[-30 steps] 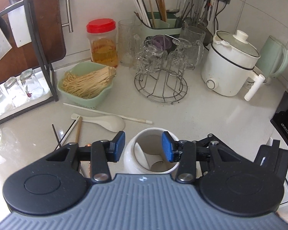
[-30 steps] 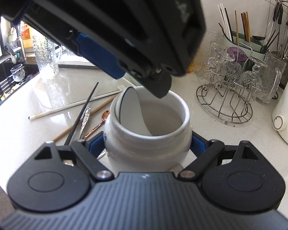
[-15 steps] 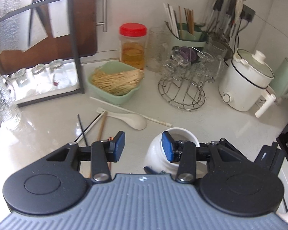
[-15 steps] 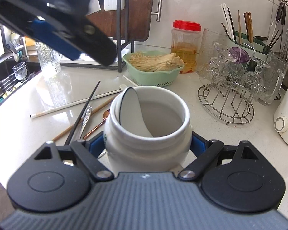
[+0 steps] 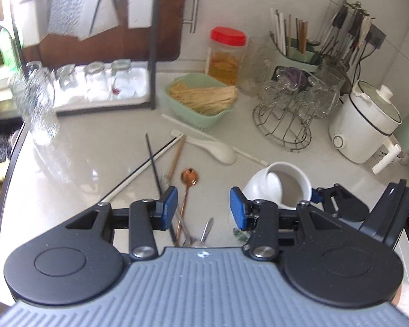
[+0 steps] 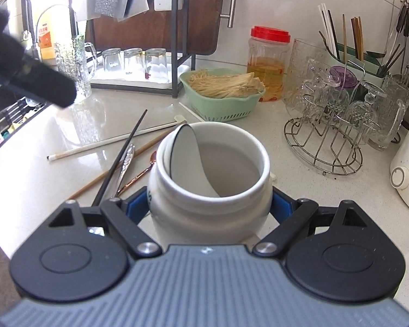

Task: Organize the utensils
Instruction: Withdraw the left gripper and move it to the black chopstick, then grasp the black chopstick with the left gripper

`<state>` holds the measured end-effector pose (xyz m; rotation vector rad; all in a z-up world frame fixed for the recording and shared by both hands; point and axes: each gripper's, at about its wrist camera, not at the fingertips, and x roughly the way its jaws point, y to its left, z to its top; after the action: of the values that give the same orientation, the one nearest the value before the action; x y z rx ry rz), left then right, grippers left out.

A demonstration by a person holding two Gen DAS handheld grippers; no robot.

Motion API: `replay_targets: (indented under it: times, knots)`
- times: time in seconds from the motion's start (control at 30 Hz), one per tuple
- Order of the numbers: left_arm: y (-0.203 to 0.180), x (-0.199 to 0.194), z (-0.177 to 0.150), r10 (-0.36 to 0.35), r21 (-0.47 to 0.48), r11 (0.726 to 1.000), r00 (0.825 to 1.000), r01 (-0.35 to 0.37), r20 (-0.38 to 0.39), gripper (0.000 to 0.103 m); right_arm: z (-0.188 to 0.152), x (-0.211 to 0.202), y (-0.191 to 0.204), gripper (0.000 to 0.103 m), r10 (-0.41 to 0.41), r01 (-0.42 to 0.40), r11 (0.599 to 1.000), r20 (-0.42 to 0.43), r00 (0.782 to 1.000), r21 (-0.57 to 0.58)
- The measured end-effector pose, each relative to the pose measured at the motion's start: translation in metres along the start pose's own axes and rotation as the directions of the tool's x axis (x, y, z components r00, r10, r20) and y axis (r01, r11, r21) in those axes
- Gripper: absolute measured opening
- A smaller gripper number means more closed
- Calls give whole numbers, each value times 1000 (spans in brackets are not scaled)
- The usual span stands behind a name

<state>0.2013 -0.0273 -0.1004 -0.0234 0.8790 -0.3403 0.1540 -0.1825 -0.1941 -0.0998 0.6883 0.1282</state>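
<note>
My right gripper [image 6: 210, 204] clamps the white ceramic jar [image 6: 210, 179] holding one spoon [image 6: 189, 158], while my left gripper [image 5: 203, 207] hangs open and empty above the chopsticks [image 5: 152, 160] and copper spoon [image 5: 188, 182] left loose on the counter [image 5: 81, 169].

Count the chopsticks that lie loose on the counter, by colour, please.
White chopsticks: 2 (the other lies behind the white spoon)
Black chopstick: 1
Wooden chopstick: 1
Total: 4
</note>
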Motion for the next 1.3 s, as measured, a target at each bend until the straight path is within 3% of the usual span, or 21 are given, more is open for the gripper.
replay_targets:
  times: [0.33,0.67,1.03,1.3]
  knots:
    - [26,3,-30,29,-37,999,999,-31,-38,48,-3,-7,5,91,4,-4,1000,-12,1000,-1]
    - [49,25,-45,4,-109,994,998,-11,-63,48,-7,-10,3,91,11,-11,1000,-5,1000,-2]
    - [79,93,-19,-54,-245,969,995,31,-89,48,-4,-8,1,91,32,-33,999,-11,999,-27]
    - [103,139,11,-83,-358,933,992,45,-91,48,-6,-8,0,91,39,-39,999,2,999,-34]
